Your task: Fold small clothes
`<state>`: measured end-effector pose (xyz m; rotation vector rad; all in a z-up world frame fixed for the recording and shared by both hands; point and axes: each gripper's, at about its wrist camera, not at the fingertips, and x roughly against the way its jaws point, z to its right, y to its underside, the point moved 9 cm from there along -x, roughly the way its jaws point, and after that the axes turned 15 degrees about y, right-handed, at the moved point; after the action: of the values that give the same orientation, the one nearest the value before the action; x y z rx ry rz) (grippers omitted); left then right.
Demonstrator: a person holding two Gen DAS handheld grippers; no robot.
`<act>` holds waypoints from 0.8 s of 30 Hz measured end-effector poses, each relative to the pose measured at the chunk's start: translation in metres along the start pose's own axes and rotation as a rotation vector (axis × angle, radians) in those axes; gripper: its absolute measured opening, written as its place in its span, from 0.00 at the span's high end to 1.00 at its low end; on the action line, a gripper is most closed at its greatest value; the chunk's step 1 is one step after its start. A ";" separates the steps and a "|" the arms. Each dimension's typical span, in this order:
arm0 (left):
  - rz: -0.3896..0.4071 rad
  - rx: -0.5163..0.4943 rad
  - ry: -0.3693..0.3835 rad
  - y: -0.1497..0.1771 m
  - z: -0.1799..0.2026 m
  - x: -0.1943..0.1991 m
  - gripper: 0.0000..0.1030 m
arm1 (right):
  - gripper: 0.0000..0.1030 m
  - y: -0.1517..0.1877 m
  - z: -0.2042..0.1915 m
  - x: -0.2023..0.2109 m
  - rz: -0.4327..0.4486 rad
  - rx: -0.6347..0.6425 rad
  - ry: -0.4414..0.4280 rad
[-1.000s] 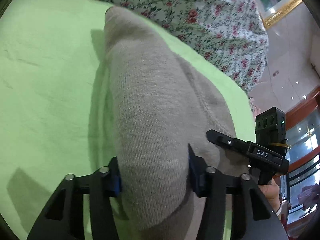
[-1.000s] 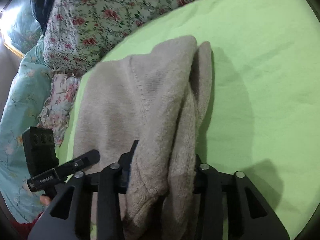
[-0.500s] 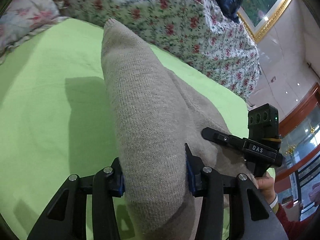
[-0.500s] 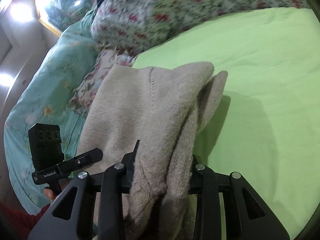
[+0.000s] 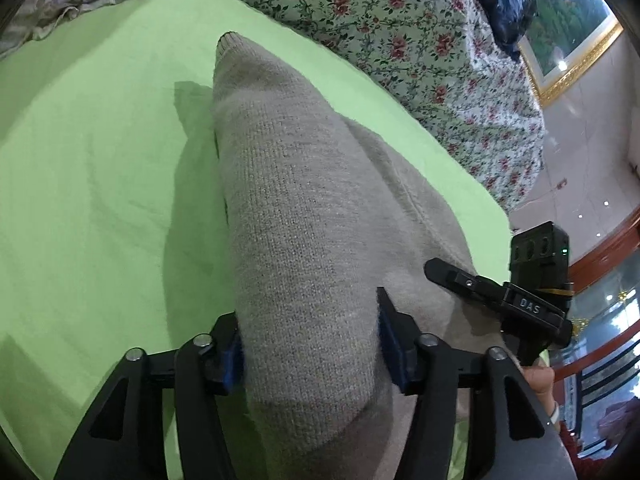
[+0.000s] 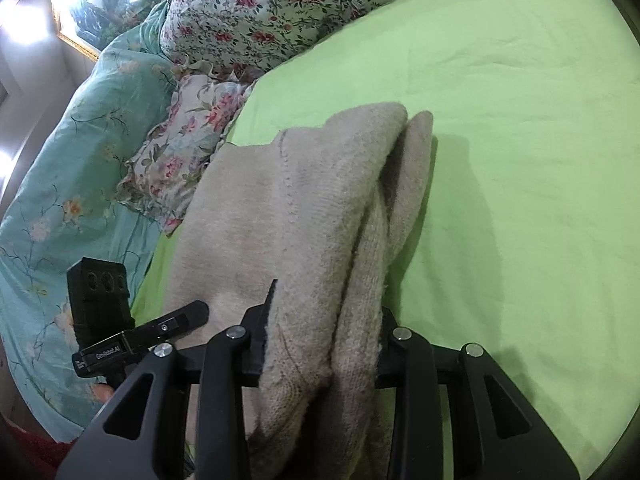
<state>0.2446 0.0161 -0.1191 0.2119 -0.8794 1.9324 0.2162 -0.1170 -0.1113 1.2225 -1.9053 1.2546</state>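
Our left gripper (image 5: 310, 344) has a thick roll of the beige knit garment (image 5: 304, 216) between its blue pads. Its jaws have just been opening, and from the left wrist view the wool fills the gap, yet we cannot tell whether the pads press it or merely flank it. Our right gripper (image 6: 320, 350) is closed on the same garment, two bunched layers pinched between its jaws, which stand fairly narrow.

Taking the green sheet (image 5: 92, 184) as our landmark, the garment lies along it, stretching from both grippers toward the far edge of the sheet. The two grippers sit near each other at its near end. In the right wrist view its far end splits into two rounded lobes resting on the sheet. Beyond the sheet's far edge lie a floral quilt (image 5: 400, 32) and a frilled floral pillow (image 6: 188, 148); off its left side in the right view a teal bedcover (image 6: 60, 168) drops away.

We judge the main risk to be an uneven let-go: if the left side slackens while the right pulls, the roll may twist or spill open. The stacked layers in the right jaws could also slide apart, since loose knit shifts easily. The garment's left edge runs close to the sheet's border, so a sideways drag could carry it onto the bedcover.
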 end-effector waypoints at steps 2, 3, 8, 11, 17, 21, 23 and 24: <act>0.004 0.011 -0.004 0.000 -0.001 0.001 0.38 | 0.59 0.000 0.001 0.000 -0.001 -0.004 0.006; 0.006 0.020 -0.005 0.001 -0.001 0.002 0.38 | 0.59 0.000 0.001 0.000 -0.003 -0.008 0.007; 0.021 0.030 -0.021 0.004 0.002 0.022 0.33 | 0.50 -0.001 0.009 0.017 0.015 -0.006 0.064; 0.068 0.069 -0.034 0.007 -0.002 0.043 0.33 | 0.49 -0.009 0.015 0.039 0.078 0.006 0.119; 0.098 0.079 -0.077 0.019 -0.003 0.061 0.33 | 0.52 -0.031 0.007 0.047 0.121 0.020 0.118; 0.085 0.030 -0.116 0.022 0.001 0.062 0.34 | 0.59 -0.037 -0.005 0.021 0.072 0.047 0.140; 0.069 0.036 -0.120 0.022 0.000 0.059 0.35 | 0.83 -0.040 -0.005 0.012 0.057 0.055 0.175; 0.066 0.037 -0.118 0.023 0.001 0.058 0.35 | 0.86 -0.043 -0.005 0.015 0.068 0.046 0.163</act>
<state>0.1955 0.0500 -0.1016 0.3260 -0.9385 2.0148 0.2482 -0.1251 -0.0790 1.0511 -1.8226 1.3959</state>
